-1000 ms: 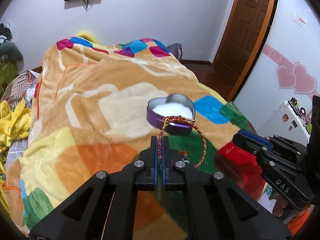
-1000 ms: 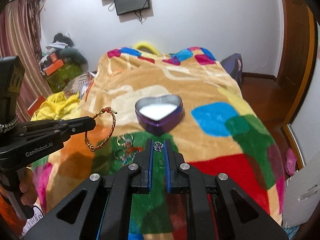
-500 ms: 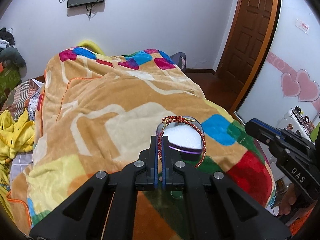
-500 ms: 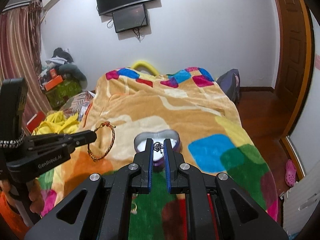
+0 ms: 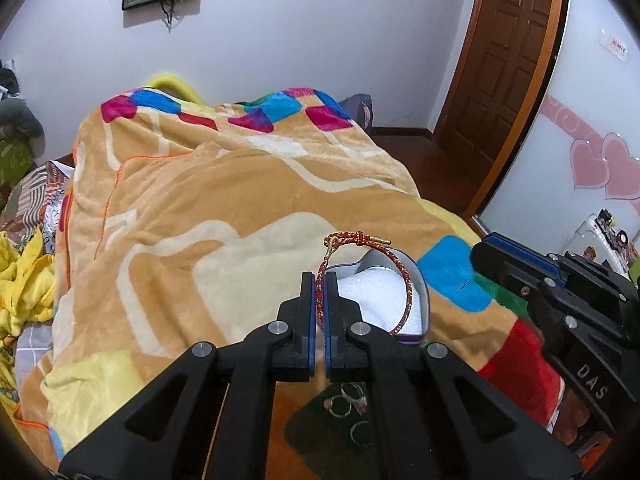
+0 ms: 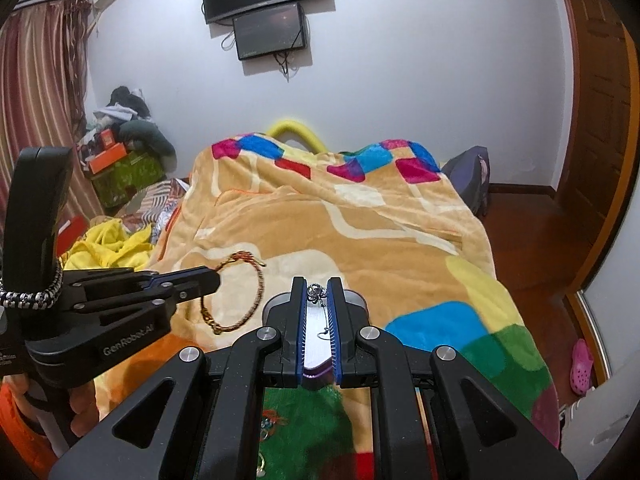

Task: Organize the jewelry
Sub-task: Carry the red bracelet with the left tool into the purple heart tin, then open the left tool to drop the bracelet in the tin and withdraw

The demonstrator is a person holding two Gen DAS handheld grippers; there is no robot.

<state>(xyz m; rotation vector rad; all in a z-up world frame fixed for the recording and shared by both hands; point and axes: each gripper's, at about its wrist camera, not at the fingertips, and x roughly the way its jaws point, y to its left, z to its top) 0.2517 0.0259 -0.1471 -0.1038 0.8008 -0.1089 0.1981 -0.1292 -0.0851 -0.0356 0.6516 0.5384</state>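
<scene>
Left claw [image 5: 319, 280] is clamped tight on a red braided bracelet [image 5: 403, 280], cord pinched between the blue pads, and the loop swings out to the right of the tips, hanging in the air. Just beyond and right of those tips sits the heart-shaped tin [image 5: 416, 280], purple wall, white lining showing, resting on the patchwork blanket [image 5: 200, 208]. From this side the bracelet's loop lies across the tin's opening, though whether it touches the rim I can't tell.

Over to the right claw [image 6: 318, 292]: jaws drawn in on a small silver piece [image 6: 316, 293], some kind of ornate charm or earring, caught right at the tips. A thin bit of wire dangles down between the pads below it. The tin shows directly behind and under those fingers, mostly hidden by them.

In the right view the left claw comes in from the left, level with the right one's tips, bracelet dangling off its nose, clear of the blanket. A hand [image 6: 82, 404] grips its handle down low.

Near side of the left claw, under its frame, several rings [image 5: 348, 398] lie loose on the green patch of blanket, well short of the tin.
</scene>
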